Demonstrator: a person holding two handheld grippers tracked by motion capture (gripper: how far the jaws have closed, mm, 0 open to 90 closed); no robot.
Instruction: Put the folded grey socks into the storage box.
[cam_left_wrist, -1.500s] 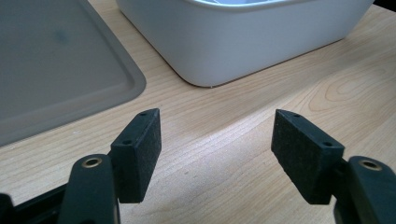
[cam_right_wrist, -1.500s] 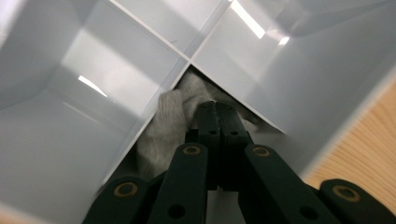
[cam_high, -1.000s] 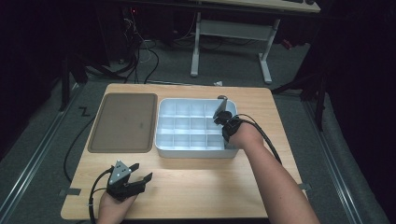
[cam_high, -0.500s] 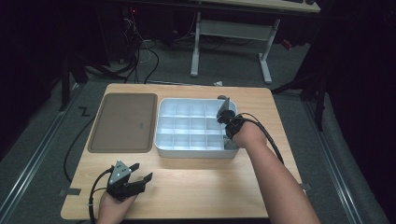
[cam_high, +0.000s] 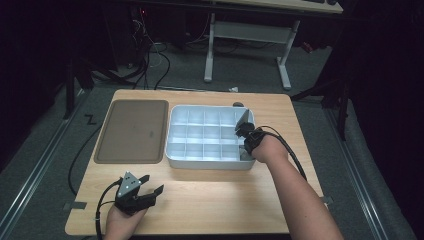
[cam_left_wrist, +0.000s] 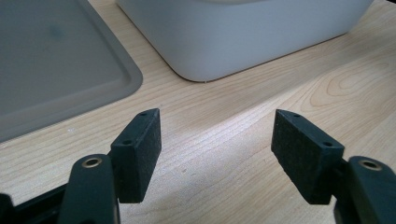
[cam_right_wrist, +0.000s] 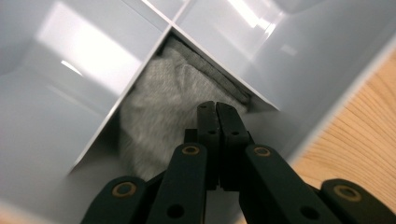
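Item: grey cloth (cam_right_wrist: 163, 116), a soft knitted or woven fabric with a fine ribbed texture, bunched into a rounded lump; its long axis cannot be told from the crumpled form. Location: packed into one compartment of the compartment tray (cam_high: 210, 162), against a divider wall, at the tray's right-hand side toward the bench's right edge. Container: compartment tray of smooth, glossy pale grey plastic, rectangular with rounded corners, split by thin upright dividers into a grid of square cells; it stands on the middle of the bench (cam_high: 225, 200), its long side running parallel to the bench's front edge. No label, brand or writing can be read on any item. Right gripper (cam_right_wrist: 218, 116): matt black jaws with brass-coloured pivots, brought together, flat pads face to face, tips lowered into the cell and just at the cloth; whether any fabric is pinched between them cannot be told. Left gripper (cam_left_wrist: 215, 140): near the bench's front-left corner, black rectangular pads with a grainy foam-like face, standing well apart, nothing between them, over bare wood. Adjacent: flat brown tray (cam_high: 132, 131), shallow, raised rim, rounded corners, matt surface, lying just beside the compartment tray toward the bench's left edge. Bench: pale wood-grain top, rectangular.
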